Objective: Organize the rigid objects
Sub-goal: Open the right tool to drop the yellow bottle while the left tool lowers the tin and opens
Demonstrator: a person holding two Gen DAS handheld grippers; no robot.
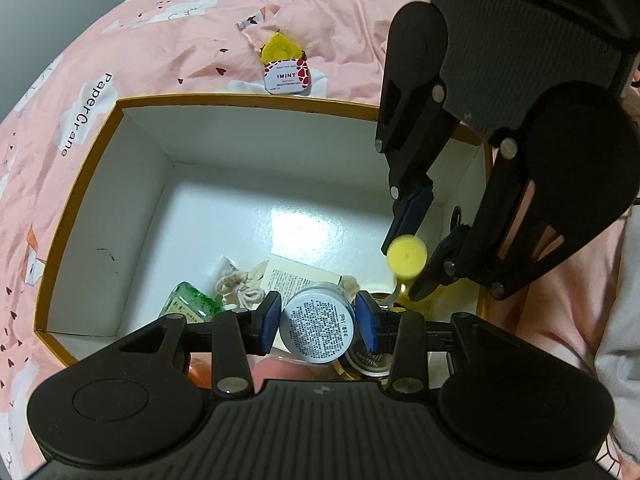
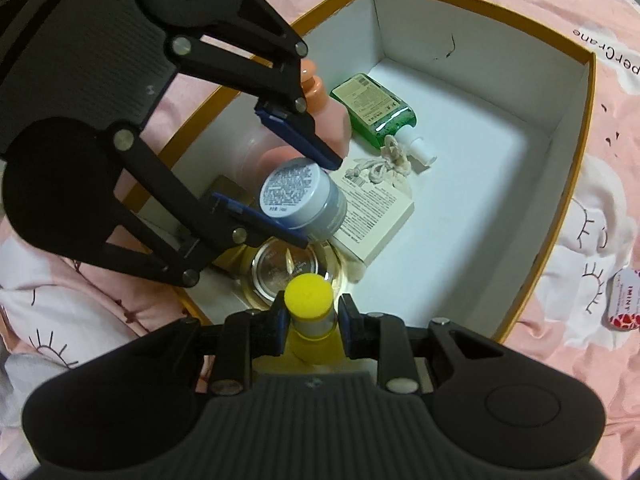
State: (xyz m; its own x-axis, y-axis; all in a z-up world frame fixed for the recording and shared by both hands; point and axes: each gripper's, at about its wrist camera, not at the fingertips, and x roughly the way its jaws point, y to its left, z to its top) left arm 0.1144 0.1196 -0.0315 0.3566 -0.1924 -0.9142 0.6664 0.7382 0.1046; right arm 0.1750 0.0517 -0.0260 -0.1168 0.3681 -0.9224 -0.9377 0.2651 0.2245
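both sets of fingers grasping over the box point(image 1: 100, 184): left gripper point(image 1: 318, 326) a grey jar point(image 1: 317, 326); right gripper point(image 2: 312, 322) a yellow-capped tube point(image 2: 309, 300)

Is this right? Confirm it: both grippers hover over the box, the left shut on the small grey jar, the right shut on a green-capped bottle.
One slip: the bottle in the right gripper has a yellow cap, as the right wrist view shows. The rest holds: left gripper shut on the small grey jar, both over the box.

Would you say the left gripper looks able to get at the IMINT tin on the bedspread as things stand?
Probably not yet: the left gripper is shut on the grey jar over the box. The IMINT tin lies uncovered beyond the far rim, so the path looks free once the jaws are emptied.
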